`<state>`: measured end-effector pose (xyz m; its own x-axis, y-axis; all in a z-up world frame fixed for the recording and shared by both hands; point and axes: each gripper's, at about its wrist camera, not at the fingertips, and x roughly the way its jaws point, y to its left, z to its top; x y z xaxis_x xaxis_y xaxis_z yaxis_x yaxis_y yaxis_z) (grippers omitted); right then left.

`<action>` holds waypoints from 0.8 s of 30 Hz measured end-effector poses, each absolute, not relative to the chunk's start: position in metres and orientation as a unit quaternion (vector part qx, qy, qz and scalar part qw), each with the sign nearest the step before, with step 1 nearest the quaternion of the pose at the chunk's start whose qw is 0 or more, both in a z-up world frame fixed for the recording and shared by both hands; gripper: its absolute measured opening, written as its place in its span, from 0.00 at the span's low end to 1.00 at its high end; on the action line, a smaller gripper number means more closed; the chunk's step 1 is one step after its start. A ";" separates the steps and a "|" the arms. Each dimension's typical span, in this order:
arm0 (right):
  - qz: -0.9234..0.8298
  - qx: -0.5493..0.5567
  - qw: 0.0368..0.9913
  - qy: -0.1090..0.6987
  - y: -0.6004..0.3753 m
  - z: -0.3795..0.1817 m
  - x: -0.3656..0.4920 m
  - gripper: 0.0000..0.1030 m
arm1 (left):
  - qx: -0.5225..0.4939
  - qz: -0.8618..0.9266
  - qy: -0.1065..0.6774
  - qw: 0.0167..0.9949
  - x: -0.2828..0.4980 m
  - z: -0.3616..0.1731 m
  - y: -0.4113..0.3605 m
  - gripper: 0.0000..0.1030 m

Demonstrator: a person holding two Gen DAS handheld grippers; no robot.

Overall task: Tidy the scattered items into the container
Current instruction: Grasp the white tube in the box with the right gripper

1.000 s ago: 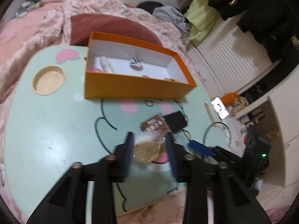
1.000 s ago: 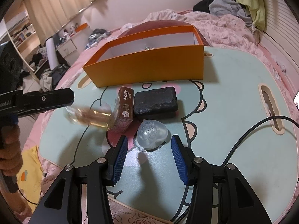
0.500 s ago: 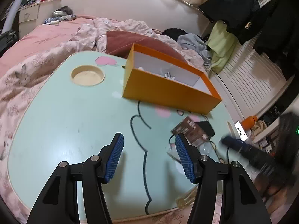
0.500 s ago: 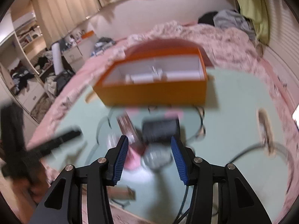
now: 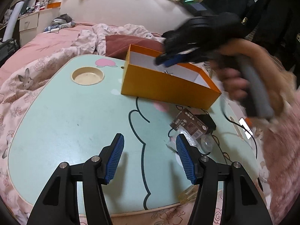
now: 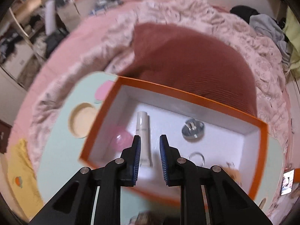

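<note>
Blue-padded right gripper fingers, just narrowed, hold nothing.

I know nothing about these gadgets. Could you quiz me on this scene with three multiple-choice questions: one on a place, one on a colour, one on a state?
1. Where does the white tube lie?
A. on the floor
B. in a drawer
C. inside the orange box

2. What colour is the ball beside that tube?
A. pink
B. green
C. black

3. How is the left gripper?
A. clamped on a cup
B. open, with nothing between its fingers
C. shut tight

Answers:
1. C, as the tube rests on the box's white floor.
2. A, as the ball shows pink against the white.
3. B, as only bare table shows between the blue pads.
</note>
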<state>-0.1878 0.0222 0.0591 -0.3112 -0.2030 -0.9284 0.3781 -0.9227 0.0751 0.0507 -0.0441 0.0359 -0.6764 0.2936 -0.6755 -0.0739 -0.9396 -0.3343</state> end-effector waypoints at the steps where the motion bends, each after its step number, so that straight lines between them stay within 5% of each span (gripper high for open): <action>1: -0.801 0.566 0.182 0.075 0.018 0.053 -0.192 0.19 | -0.389 0.905 -0.141 0.103 0.051 0.036 -0.045 0.57; 14: -0.770 0.597 0.183 0.129 -0.018 0.022 -0.202 0.17 | -0.396 0.899 -0.149 0.112 0.051 0.033 -0.043 0.57; 24: -0.830 0.532 0.156 0.065 0.019 0.061 -0.187 0.16 | -0.396 0.899 -0.154 0.110 0.050 0.032 -0.046 0.57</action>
<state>-0.1870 0.0188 0.0611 -0.3850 -0.1889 -0.9034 0.3283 -0.9428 0.0573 0.0502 -0.0463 0.0320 -0.6619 0.3189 -0.6784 -0.0753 -0.9287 -0.3631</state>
